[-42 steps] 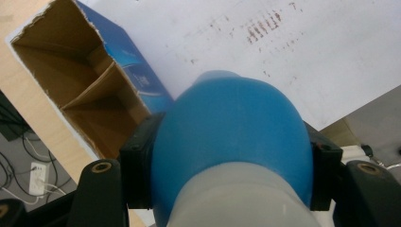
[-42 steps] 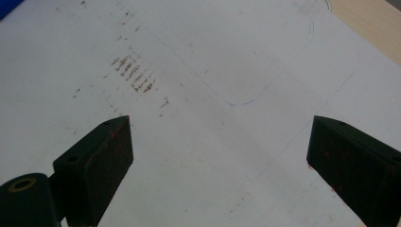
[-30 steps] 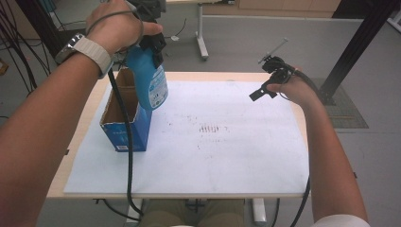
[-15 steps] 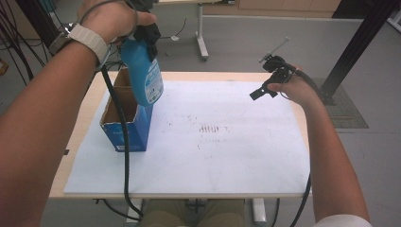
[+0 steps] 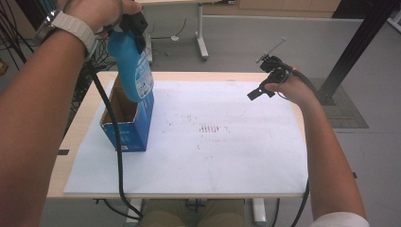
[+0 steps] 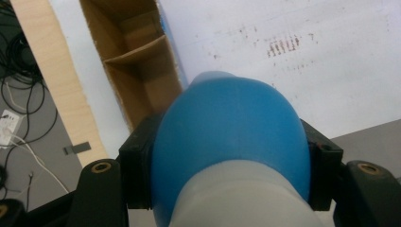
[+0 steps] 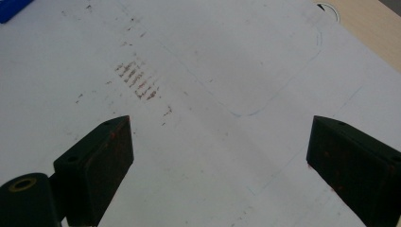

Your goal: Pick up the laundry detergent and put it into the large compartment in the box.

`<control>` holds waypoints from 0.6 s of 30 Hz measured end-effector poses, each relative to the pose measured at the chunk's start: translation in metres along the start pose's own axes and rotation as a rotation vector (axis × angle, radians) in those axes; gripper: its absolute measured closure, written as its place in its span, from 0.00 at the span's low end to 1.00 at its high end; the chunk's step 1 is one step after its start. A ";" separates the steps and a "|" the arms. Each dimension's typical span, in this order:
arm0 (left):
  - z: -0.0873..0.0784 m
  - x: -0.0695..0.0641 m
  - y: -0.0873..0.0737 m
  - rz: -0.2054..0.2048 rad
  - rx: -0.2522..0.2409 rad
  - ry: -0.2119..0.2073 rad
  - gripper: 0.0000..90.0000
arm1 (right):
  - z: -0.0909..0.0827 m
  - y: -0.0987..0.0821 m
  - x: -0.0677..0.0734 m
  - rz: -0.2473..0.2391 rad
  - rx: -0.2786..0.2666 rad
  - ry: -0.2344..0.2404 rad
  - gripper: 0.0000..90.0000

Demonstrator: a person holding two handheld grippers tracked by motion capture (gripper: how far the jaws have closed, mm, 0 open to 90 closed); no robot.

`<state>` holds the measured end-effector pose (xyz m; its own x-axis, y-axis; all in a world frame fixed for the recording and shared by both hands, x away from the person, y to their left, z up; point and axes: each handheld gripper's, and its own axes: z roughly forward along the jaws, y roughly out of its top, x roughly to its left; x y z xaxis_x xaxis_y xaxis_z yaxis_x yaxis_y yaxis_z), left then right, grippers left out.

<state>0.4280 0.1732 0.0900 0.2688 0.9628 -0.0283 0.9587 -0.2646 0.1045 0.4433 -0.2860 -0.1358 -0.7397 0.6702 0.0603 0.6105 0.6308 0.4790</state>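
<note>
My left gripper (image 5: 130, 27) is shut on the neck end of a blue plastic bottle (image 5: 135, 66) with a white label. The bottle hangs upright over an open blue cardboard box (image 5: 126, 124), its base just above the box's far end. In the left gripper view the bottle (image 6: 227, 142) is pinched between both pads (image 6: 138, 165), and the box (image 6: 137, 66) with its brown divider lies below. My right gripper (image 5: 265, 79) hovers over the far right of the white sheet (image 5: 227, 161). Its jaws (image 7: 220, 146) stand wide open with nothing between them.
The white sheet covers most of the wooden table (image 5: 71, 142) and carries a patch of dark smudges (image 5: 210, 128) near its middle. A black cable (image 5: 118, 161) trails from the left gripper across the box. A black post (image 5: 352, 52) stands beyond the right edge.
My left hand has lifted the bottle up and slightly left, so its base now sits higher over the box. The right hand has stayed where it was.
</note>
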 end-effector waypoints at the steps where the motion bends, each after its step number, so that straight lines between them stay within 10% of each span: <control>1: -0.001 0.001 0.000 -0.007 0.000 0.002 0.41 | 0.000 0.000 0.000 0.000 -0.001 0.000 0.09; 18: 0.000 0.032 -0.011 -0.082 0.000 -0.001 0.41 | -0.002 -0.001 0.001 0.006 -0.002 -0.002 0.09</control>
<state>0.4258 0.2072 0.0883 0.1895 0.9811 -0.0380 0.9775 -0.1849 0.1018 0.4419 -0.2867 -0.1342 -0.7355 0.6747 0.0617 0.6144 0.6258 0.4806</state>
